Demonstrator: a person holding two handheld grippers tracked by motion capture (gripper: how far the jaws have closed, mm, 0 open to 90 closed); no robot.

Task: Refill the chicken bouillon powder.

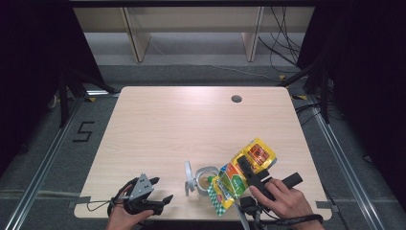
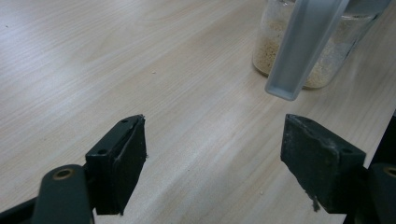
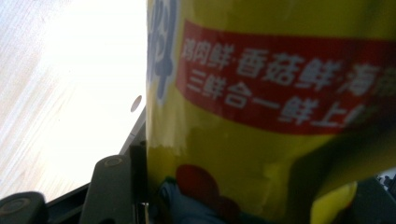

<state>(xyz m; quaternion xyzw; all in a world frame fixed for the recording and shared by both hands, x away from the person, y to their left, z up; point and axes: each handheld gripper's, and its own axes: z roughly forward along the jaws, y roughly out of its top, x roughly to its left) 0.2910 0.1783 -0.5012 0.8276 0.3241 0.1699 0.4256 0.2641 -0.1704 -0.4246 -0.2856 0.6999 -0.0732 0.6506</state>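
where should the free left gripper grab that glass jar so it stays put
Grip the glass jar low around its round body, coming in level from its left, where the open left gripper already faces it. The funnel blocks the top, and the pouch tips over it from the right.

On the surface (image 1: 158, 129), the jar (image 1: 207, 179) sits at three o'clock from my left tool (image 1: 160, 191); the pouch (image 1: 242, 175) overlaps it from three o'clock.

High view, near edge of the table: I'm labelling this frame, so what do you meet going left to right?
Left gripper, black with a grey three-cornered plate → grey plastic scoop → clear glass jar of pale granules → yellow and green seasoning pouch held in the black right gripper.
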